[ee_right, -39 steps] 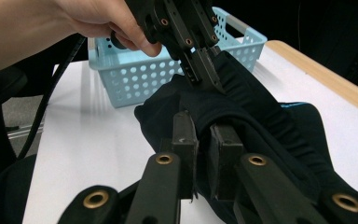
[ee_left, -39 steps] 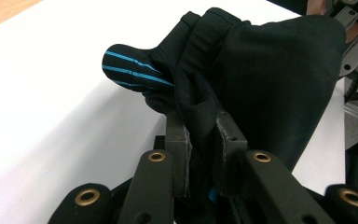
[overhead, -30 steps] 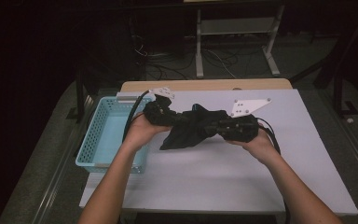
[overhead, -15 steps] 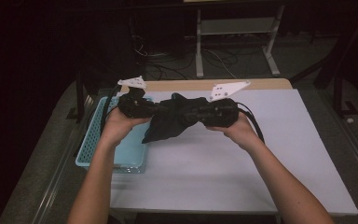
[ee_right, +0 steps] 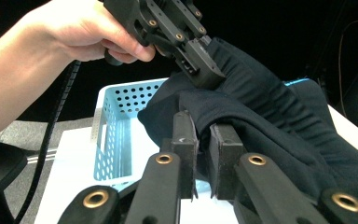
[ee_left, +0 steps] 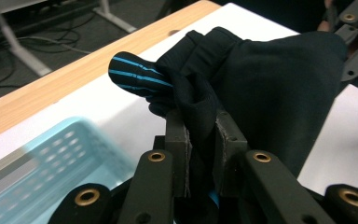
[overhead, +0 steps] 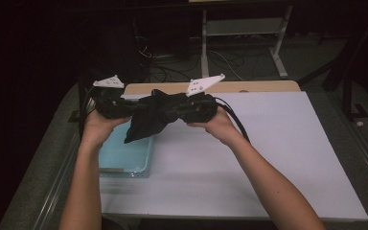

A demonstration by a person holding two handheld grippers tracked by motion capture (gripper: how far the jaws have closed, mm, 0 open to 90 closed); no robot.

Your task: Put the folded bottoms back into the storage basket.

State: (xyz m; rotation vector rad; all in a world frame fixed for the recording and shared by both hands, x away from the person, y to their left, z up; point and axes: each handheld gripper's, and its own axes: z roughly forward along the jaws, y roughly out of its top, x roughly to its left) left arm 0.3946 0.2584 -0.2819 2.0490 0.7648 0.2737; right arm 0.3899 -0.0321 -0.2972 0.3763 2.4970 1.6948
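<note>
A black cloth with thin blue stripes on one fold hangs in the air between my two grippers, above the left part of the white table. My left gripper is shut on one edge of the cloth. Opposite it, my right gripper is shut on the other edge. The cloth's lower corner dangles over the light blue basket. In the right gripper view the left gripper pinches the cloth from above.
The perforated blue basket stands at the table's left edge. A wooden strip runs along the far edge of the table. Beyond it are a metal stand's legs and cables on the floor. White tabletop stretches to the right.
Both grippers have carried the cloth leftward and a little higher, from the table's middle to above the basket. Both stay shut on it.
</note>
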